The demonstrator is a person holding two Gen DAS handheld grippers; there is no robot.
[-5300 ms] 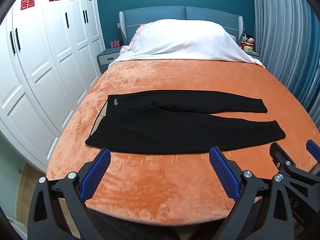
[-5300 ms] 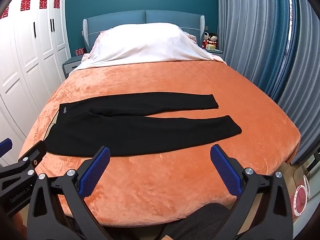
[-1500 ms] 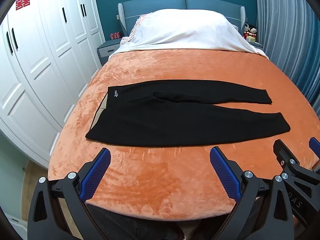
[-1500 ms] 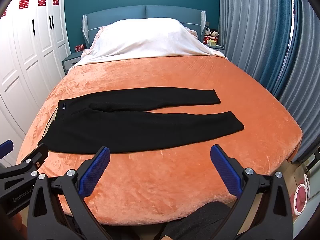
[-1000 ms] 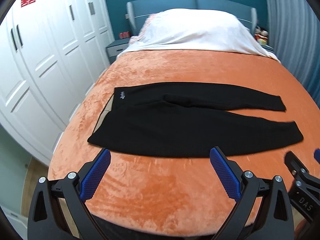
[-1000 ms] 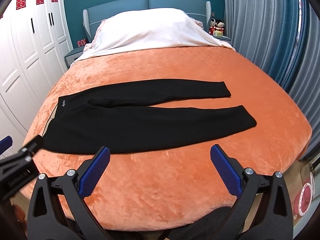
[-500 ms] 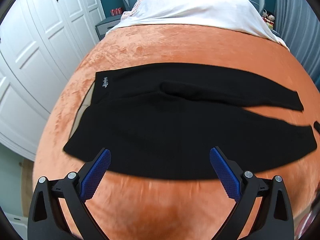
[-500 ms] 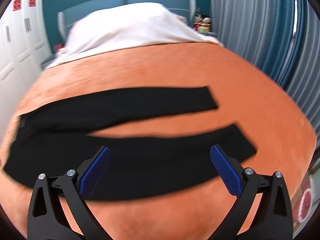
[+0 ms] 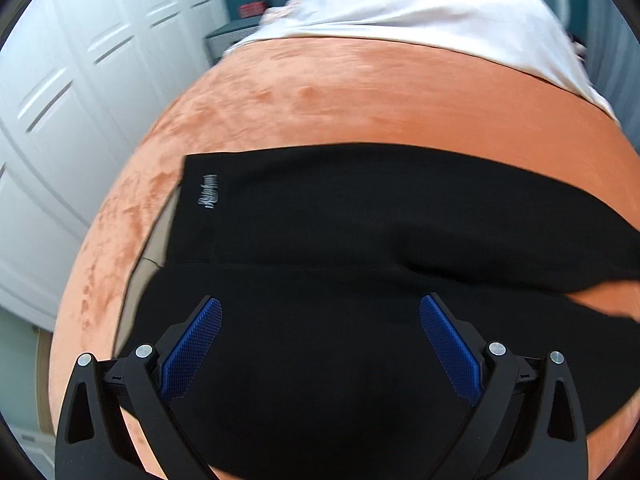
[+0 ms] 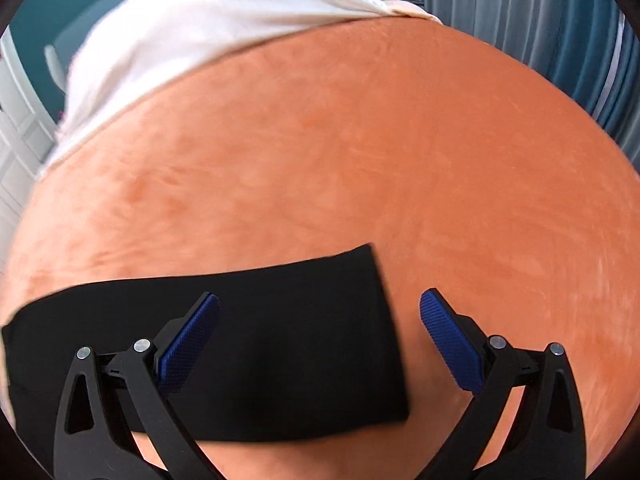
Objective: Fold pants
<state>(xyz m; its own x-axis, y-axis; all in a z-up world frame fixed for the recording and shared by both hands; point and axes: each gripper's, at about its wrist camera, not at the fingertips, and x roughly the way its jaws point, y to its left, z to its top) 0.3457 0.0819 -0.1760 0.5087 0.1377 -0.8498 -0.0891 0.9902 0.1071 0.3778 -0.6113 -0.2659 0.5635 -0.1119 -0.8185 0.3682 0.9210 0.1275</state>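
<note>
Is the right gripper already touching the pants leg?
Cannot tell. In the right wrist view the right gripper is open over the leg end of the pants, but looking along the fingers hides any contact or gap.

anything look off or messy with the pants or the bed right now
Little stands out. The black pants lie flat on the orange blanket, legs slightly splayed so a wedge of blanket shows between them. At the waist, a pale lining peeks out. Both the left claw and the right claw are open above the fabric.
</note>
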